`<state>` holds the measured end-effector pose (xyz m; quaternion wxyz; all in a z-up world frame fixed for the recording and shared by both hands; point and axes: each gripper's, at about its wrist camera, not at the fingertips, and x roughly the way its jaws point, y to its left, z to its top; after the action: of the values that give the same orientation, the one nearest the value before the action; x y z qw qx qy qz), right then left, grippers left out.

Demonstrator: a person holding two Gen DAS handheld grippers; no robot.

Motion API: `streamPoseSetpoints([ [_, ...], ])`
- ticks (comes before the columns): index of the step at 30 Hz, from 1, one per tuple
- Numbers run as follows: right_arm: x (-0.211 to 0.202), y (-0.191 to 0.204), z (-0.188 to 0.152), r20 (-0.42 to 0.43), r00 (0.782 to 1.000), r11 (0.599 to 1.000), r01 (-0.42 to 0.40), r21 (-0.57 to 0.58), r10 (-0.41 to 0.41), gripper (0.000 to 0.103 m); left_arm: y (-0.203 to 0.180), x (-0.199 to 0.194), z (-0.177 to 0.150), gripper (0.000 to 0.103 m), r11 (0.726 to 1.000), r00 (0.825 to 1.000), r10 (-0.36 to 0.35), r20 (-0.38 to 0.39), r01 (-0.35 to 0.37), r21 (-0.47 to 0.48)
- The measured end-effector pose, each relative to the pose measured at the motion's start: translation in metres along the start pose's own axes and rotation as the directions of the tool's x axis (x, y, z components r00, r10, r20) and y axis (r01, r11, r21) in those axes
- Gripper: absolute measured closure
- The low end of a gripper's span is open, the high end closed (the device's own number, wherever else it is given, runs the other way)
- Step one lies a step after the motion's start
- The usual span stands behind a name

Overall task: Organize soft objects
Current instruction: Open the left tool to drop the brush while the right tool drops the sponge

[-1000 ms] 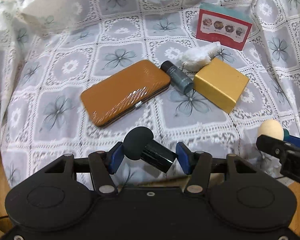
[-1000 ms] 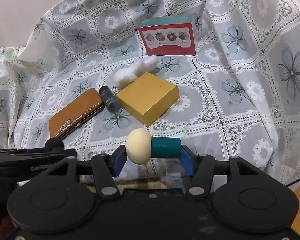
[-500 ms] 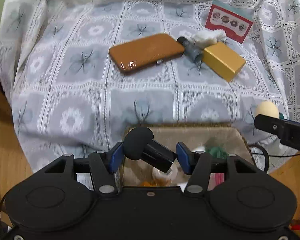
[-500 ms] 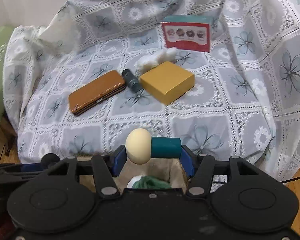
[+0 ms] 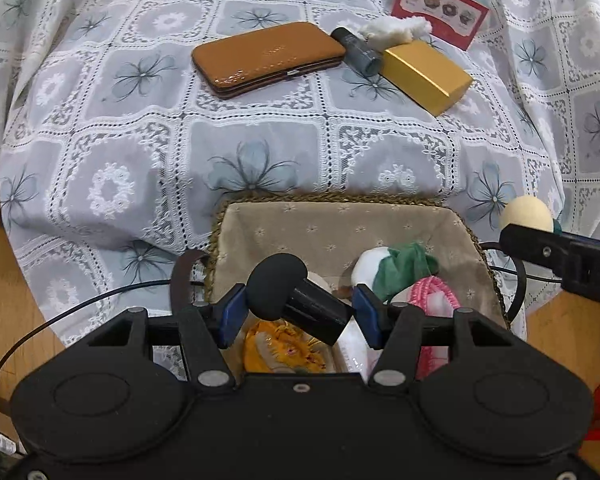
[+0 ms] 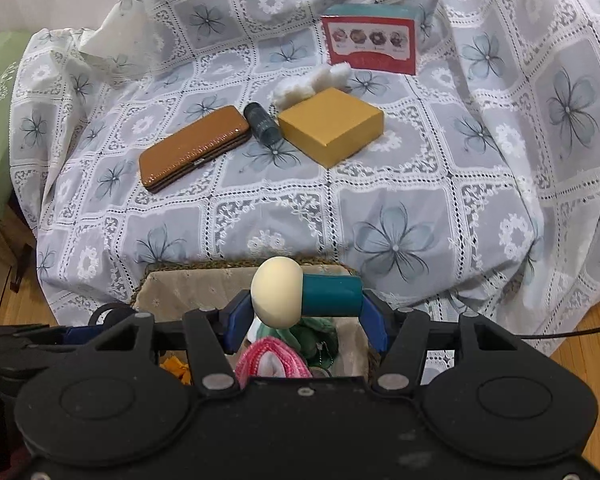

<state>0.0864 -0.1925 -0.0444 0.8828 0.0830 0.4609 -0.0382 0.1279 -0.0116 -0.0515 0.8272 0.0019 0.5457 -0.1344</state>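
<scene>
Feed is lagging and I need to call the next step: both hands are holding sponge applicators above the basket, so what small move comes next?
Probably lower the left gripper slightly and release. Its black sponge applicator hangs over the lined basket, which already holds soft items. The cream-tipped applicator in the right gripper sits nearer the basket's far rim, so it would follow.

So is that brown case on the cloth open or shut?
Shut. The brown case lies flat on the lace cloth, its halves together, clasp at the seam.

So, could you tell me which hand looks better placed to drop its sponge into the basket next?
Probably the left. The left claw holds the black sponge over the basket interior, above the toys. The right claw, with the cream sponge, sits nearer the basket's far rim.
</scene>
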Motion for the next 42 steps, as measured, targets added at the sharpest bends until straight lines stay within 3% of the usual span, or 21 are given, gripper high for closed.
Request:
streamPoseSetpoints([
  [3, 0.001, -0.002, -0.001, -0.002, 1.0, 1.0, 0.003, 0.008, -0.003, 0.046, -0.002, 0.001, 0.001, 0.048, 1.0, 1.0, 0.016, 0.003, -0.016, 0.005],
  [7, 0.002, -0.003, -0.001, -0.004, 1.0, 1.0, -0.001, 0.011, 0.001, 0.046, 0.002, 0.001, -0.001, 0.039, 1.0, 1.0, 0.03, 0.006, -0.03, -0.008],
  [11, 0.006, 0.0, -0.001, -0.014, 1.0, 1.0, -0.01, 0.004, 0.01, 0.046, 0.009, -0.001, -0.002, 0.039, 0.998, 0.999, 0.053, 0.009, -0.053, -0.026],
  [21, 0.002, 0.029, -0.011, -0.036, 0.993, 0.985, -0.117, -0.123, 0.114, 0.044, 0.015, -0.007, -0.002, 0.038, 0.996, 0.997, 0.067, 0.031, -0.065, -0.057],
  [24, 0.001, 0.035, -0.015, -0.044, 0.989, 0.977, -0.145, -0.156, 0.14, 0.04, 0.016, -0.011, -0.001, 0.038, 0.996, 0.996, 0.073, 0.044, -0.07, -0.062],
  [42, 0.009, 0.027, -0.013, -0.061, 0.993, 0.987, -0.106, -0.121, 0.099, 0.037, 0.013, -0.009, -0.002, 0.037, 0.996, 0.997, 0.07, 0.037, -0.068, -0.053],
])
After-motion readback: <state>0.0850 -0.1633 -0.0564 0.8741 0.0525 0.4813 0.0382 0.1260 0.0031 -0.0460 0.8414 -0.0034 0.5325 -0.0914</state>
